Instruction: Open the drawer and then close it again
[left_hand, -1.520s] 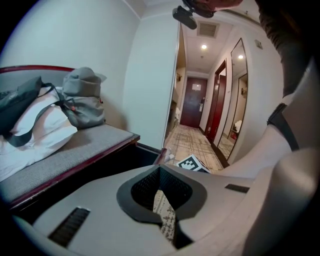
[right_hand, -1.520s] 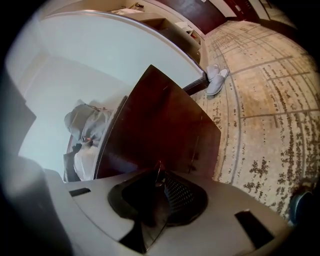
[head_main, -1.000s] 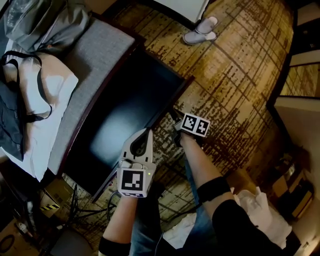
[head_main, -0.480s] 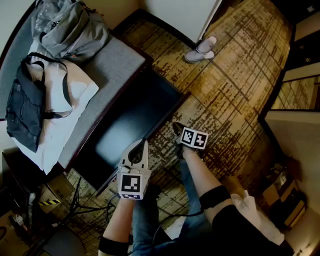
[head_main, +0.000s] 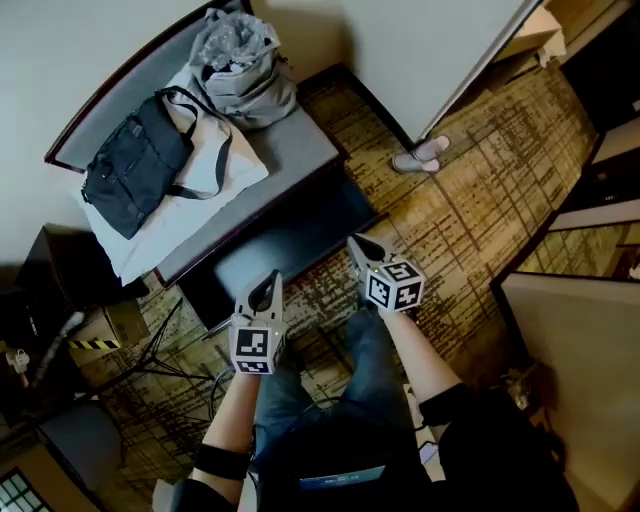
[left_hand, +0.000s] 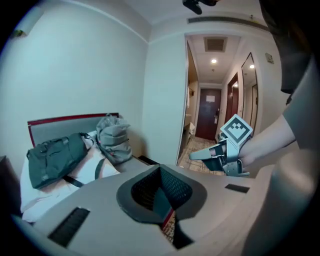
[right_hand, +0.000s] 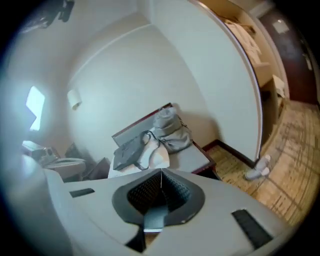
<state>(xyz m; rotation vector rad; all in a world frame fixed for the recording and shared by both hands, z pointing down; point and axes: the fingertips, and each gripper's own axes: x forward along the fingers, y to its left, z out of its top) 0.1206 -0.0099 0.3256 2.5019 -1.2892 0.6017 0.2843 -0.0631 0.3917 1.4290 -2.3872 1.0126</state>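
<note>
Head view has the drawer (head_main: 285, 252) pulled out from under the grey padded worktop (head_main: 305, 150). It is a dark, glossy, flat-bottomed box with a thin wooden rim, low over the patterned carpet (head_main: 470, 200). It looks rigid and fairly heavy, probably sliding on runners, so a square push along its front suits it. The left claw (head_main: 268, 285) is pressed together and empty. The right claw (head_main: 358, 247) has just closed on nothing. Both are well above the drawer.

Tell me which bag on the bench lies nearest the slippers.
The crumpled light grey bag, at that end of the bench; the dark bag lies farthest away.
</note>
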